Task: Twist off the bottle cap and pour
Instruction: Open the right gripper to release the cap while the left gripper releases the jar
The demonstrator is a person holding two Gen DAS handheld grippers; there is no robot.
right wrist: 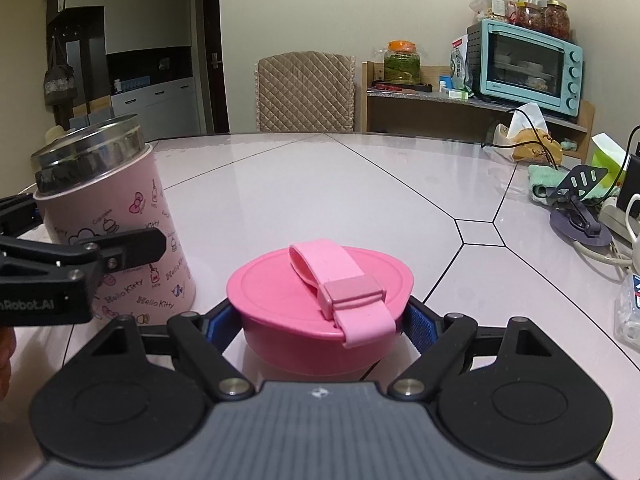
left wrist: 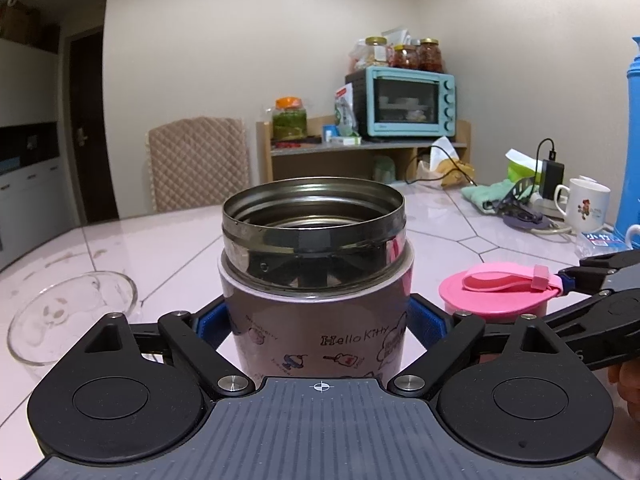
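Note:
A pink Hello Kitty flask (left wrist: 316,320) with an open steel mouth stands upright on the table; it also shows in the right wrist view (right wrist: 120,232). My left gripper (left wrist: 318,326) is shut on its body, blue pads on both sides. The pink cap (right wrist: 320,300) with a strap handle sits low over the table, off the flask. My right gripper (right wrist: 322,320) is shut on the cap; the cap also shows in the left wrist view (left wrist: 496,292), right of the flask. An empty glass bowl (left wrist: 68,316) sits to the flask's left.
A white mug (left wrist: 584,204), a blue thermos (left wrist: 632,144), a phone stand (right wrist: 580,216), a green cloth and cables crowd the table's right side. A chair (right wrist: 306,92) stands at the far edge. A shelf with a teal oven (right wrist: 528,68) is behind.

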